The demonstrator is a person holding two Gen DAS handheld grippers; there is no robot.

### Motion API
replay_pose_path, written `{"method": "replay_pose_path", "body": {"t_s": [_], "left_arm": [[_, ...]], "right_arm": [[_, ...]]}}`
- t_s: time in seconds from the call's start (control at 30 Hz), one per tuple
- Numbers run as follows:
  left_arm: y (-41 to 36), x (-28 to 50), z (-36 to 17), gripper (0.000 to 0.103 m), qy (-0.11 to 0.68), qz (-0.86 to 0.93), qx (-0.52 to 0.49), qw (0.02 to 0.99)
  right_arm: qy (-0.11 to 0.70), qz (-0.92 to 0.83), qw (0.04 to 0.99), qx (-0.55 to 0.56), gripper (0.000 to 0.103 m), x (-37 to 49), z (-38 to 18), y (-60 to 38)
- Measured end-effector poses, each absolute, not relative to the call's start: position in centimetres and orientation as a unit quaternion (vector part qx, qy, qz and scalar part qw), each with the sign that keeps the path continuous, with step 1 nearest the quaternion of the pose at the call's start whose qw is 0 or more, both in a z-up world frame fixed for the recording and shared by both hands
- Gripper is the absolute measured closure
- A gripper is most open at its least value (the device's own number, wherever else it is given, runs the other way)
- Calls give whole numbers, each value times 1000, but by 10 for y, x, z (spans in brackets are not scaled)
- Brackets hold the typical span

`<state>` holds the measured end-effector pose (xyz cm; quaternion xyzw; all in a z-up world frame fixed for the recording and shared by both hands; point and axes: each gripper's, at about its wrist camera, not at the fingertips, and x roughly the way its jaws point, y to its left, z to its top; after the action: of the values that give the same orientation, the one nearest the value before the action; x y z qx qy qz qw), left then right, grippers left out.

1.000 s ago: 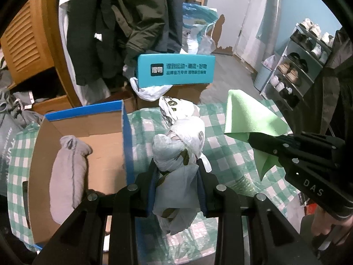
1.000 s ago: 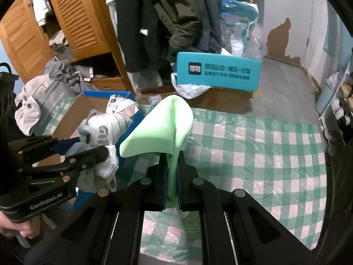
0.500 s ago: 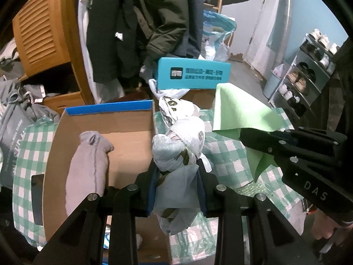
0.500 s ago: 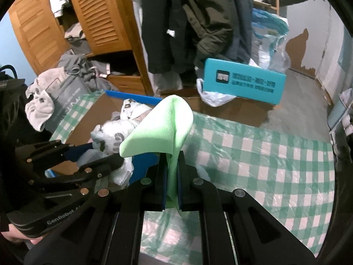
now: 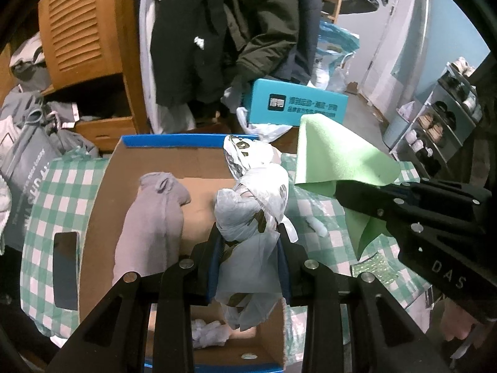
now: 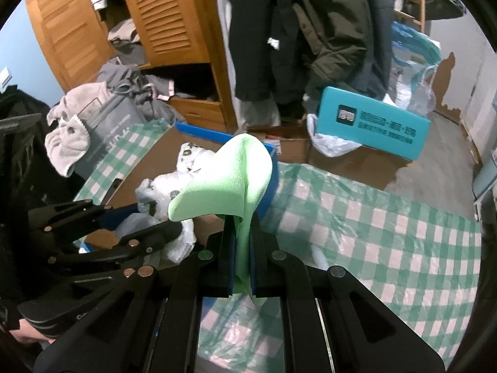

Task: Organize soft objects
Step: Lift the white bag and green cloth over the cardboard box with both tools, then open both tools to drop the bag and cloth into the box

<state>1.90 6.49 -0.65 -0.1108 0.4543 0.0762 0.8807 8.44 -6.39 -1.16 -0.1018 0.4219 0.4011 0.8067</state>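
Your left gripper (image 5: 250, 239) is pinching a bunched white plastic bag (image 5: 253, 205) between its blue-padded jaws, holding it over the right part of the open cardboard box (image 5: 93, 214). Your right gripper (image 6: 240, 236) is clamping a light green cloth (image 6: 230, 180), jaws closed narrowly on its folded middle, while the top of the cloth is flopping over toward the left. In the left wrist view that cloth is hanging just right of the bag, above the green-checked tablecloth (image 6: 388, 217). Inside the box a grey rolled garment (image 5: 149, 217) is lying along the floor, left of the bag, and a small crumpled white piece (image 5: 208, 331) is sitting near the box's near wall. Farther back, a teal carton (image 5: 295, 107) is resting on another cardboard box, with dark coats (image 5: 223, 31) hanging behind it beside a wooden louvred wardrobe (image 6: 161, 15).
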Motion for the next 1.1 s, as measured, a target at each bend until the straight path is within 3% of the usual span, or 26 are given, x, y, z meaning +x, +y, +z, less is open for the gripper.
{"method": "replay_pose_path", "body": {"t_s": [1.1], "left_arm": [[140, 2, -41, 69, 483, 139, -160, 850]], "right_arm": [[474, 438, 755, -120, 96, 76, -50, 21]]}}
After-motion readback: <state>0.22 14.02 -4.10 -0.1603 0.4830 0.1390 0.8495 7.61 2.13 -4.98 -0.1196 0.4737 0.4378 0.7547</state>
